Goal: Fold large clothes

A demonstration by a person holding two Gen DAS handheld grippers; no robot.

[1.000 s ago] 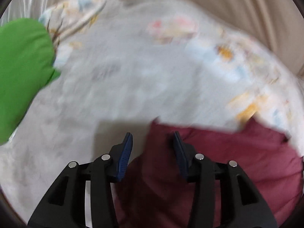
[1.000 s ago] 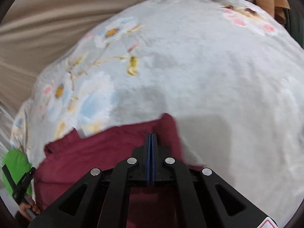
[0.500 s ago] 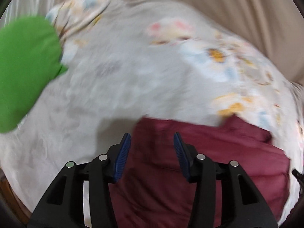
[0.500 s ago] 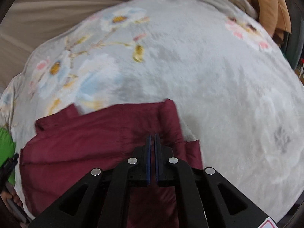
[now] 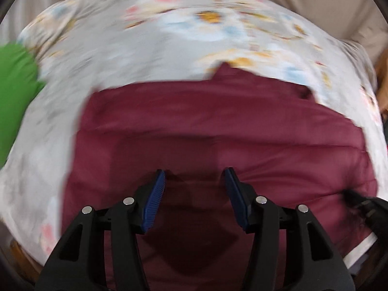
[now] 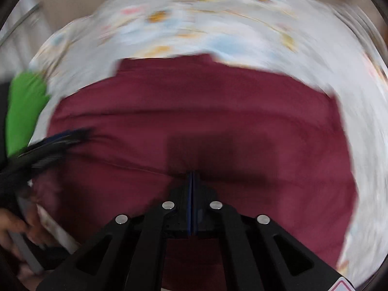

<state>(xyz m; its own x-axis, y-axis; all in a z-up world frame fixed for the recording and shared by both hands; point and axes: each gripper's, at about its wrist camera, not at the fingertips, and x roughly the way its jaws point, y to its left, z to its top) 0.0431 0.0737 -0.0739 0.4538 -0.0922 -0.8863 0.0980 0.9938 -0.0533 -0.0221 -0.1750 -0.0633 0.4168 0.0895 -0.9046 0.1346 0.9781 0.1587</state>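
One floral blanket point(image 5: 101, 77) is spread as the work surface, and one maroon garment point(image 5: 218, 126) is laid flat on its near half; one green cloth point(image 5: 14, 101) is seen at the left edge. A fold appears under way. The right gripper point(image 6: 192, 177) is pressed together, seemingly on a maroon edge; the left gripper point(image 5: 195, 189) is held spread above the fabric, so a closing pinch is judged next.

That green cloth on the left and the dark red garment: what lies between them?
Only a strip of the flowered blanket separates the green cloth from the dark red garment; both wrist views show it, though blurred.
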